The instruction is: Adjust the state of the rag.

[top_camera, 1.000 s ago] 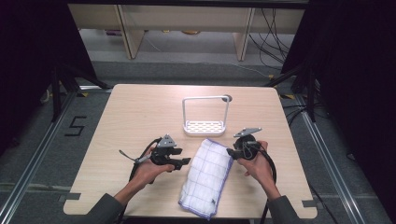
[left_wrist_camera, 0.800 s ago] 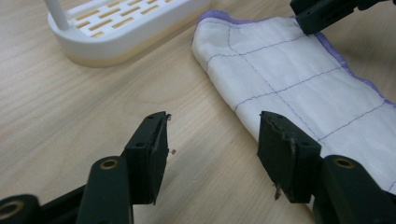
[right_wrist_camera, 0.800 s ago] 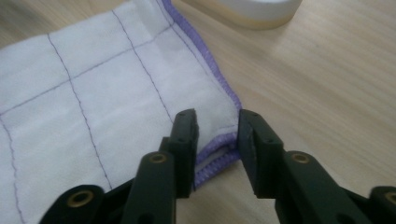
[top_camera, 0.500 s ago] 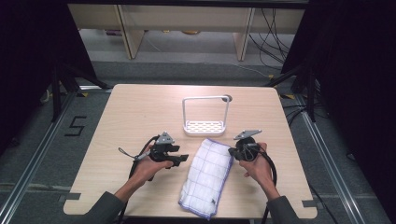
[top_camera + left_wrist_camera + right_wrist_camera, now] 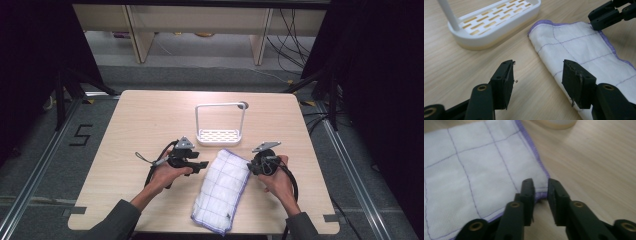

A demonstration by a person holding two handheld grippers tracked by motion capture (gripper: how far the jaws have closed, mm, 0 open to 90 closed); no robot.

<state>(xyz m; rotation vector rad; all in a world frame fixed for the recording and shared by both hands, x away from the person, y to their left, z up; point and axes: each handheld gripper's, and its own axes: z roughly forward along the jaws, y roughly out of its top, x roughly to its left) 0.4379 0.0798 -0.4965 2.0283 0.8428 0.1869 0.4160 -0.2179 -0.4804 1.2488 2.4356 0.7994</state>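
A white cloth (image 5: 222, 187) with purple grid lines and a purple hem lies folded on the wooden table (image 5: 150, 120). My left gripper (image 5: 202, 165) hovers at its left edge, open. In the left gripper view (image 5: 537, 77) one jaw is over the cloth (image 5: 579, 47) and the other over bare wood. My right gripper (image 5: 251, 167) is at the cloth's upper right corner. Its jaws (image 5: 541, 190) have just been opening and stand narrowly apart, with the hemmed corner of the cloth (image 5: 474, 170) lying loose between them. The right gripper (image 5: 609, 13) also shows far off in the left gripper view.
A white wire-handled rack (image 5: 220, 134) with a slotted base (image 5: 494, 22) stands just behind the cloth, mid-table. The table's front edge is near the person's forearms. Dark curtains and floor rails flank the table.
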